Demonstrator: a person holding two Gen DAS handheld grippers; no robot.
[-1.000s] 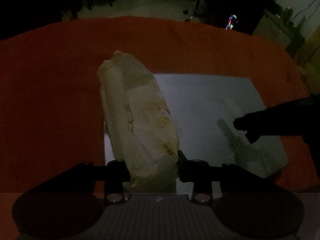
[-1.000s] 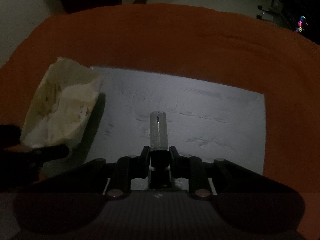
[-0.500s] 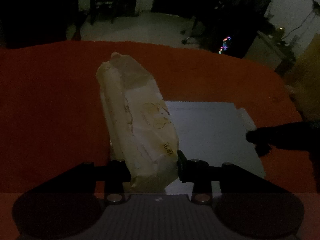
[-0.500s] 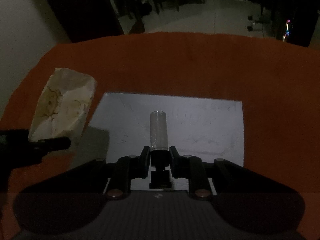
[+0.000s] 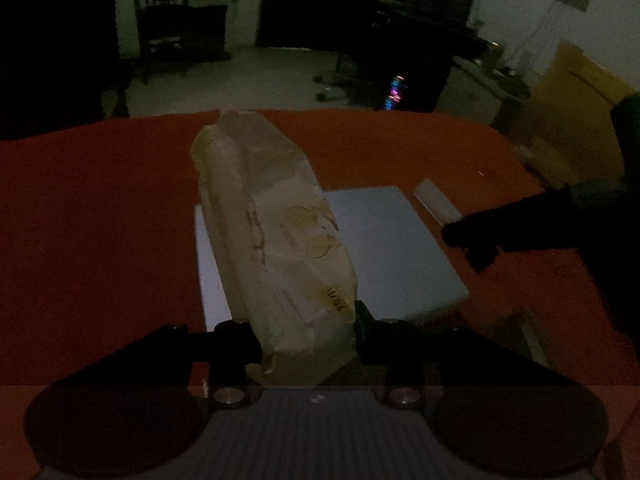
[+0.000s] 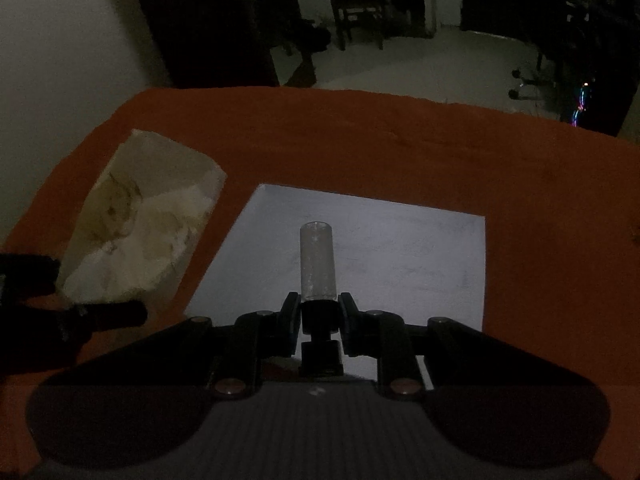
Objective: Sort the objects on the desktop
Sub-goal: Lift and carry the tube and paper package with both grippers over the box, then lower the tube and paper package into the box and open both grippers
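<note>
Dim light; packet (image 5: 276,248) print unreadable; tube (image 6: 317,266) base hidden by jaws.

We see wide bare orange tablecloth (image 6: 360,140) on all sides of the flat white rectangular board (image 6: 400,248), nothing standing on it. Only bulk in the air: crinkled pale plastic packet (image 5: 276,240) at left, w/ clear plastic tube (image 6: 317,264) over the board. Dark chairs (image 6: 356,0) stand well beyond the far edge.

Crinkled glossy plastic packet (image 5: 276,248), frosted translucent tube (image 6: 317,266), matt white board (image 6: 400,256), matt orange cloth (image 6: 360,140).
</note>
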